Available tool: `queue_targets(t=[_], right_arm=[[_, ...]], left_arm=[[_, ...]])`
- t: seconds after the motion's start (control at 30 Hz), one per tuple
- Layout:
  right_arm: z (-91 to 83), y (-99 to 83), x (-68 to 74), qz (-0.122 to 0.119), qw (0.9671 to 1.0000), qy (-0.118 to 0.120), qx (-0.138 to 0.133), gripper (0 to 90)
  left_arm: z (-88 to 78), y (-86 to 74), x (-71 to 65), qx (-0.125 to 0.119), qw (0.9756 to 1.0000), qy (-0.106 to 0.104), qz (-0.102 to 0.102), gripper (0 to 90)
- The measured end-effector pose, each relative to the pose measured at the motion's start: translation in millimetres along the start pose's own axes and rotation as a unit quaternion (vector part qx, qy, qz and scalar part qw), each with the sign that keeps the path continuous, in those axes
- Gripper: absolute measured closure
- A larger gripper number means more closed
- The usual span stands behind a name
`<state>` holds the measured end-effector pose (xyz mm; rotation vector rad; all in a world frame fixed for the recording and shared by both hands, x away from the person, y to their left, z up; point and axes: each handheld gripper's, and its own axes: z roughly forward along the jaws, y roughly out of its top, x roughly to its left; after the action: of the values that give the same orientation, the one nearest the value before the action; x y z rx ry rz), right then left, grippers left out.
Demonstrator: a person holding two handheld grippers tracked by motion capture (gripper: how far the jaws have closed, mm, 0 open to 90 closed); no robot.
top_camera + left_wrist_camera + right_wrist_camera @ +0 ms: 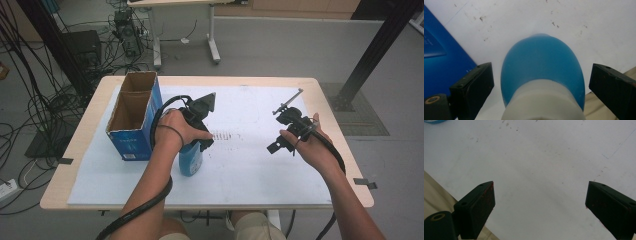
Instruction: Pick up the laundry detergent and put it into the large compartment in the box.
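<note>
On the white sheet (pixel 250 165) that covers the table, a blue bottle (pixel 190 159) lies on its side just beside a blue cardboard box (pixel 135 131). The box stands upright with its top open. It has two compartments, and what can be seen of the inside of both is only bare brown cardboard.

The left gripper (pixel 541 82) is over the bottle. In the left gripper view its jaws stand spread, one on each side of the bottle's white neck (pixel 544 102), and a gap stays between each jaw and the bottle, so they do not pinch it. The bottle's blue body (pixel 541 65) points away from the camera, and the box wall (pixel 439 62) is at the left.

The right gripper (pixel 290 131) is held well apart from the bottle, above the right part of the sheet. Its jaws are wide apart, with only the white sheet (pixel 539 170) between them.
</note>
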<state>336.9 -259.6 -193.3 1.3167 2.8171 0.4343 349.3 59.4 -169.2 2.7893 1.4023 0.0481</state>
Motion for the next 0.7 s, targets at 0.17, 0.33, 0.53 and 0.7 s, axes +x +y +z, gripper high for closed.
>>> queue_targets(t=[0.17, 0.33, 0.53, 0.7], right_arm=[[0.2, 0.4, 0.5, 0.000, 1.0000, -0.001, 0.001, 9.1], [-0.6, -0.1, 0.4, 0.002, 1.0000, -0.003, 0.001, 9.1], [-1.2, -0.1, -0.1, 0.002, 1.0000, -0.002, 0.001, 9.1], [-0.8, 0.3, 0.5, 0.003, 1.0000, -0.002, 0.000, 9.1]], left_arm=[[-0.2, -0.3, 1.1, 0.000, 1.0000, -0.001, 0.001, 6.2], [-0.9, 0.0, 1.0, -0.001, 1.0000, -0.001, 0.004, 6.1], [-0.4, 0.2, 1.1, 0.000, 1.0000, 0.000, 0.000, 6.1], [-1.1, -0.2, 2.1, -0.001, 1.0000, 0.001, 0.001, 6.1]])
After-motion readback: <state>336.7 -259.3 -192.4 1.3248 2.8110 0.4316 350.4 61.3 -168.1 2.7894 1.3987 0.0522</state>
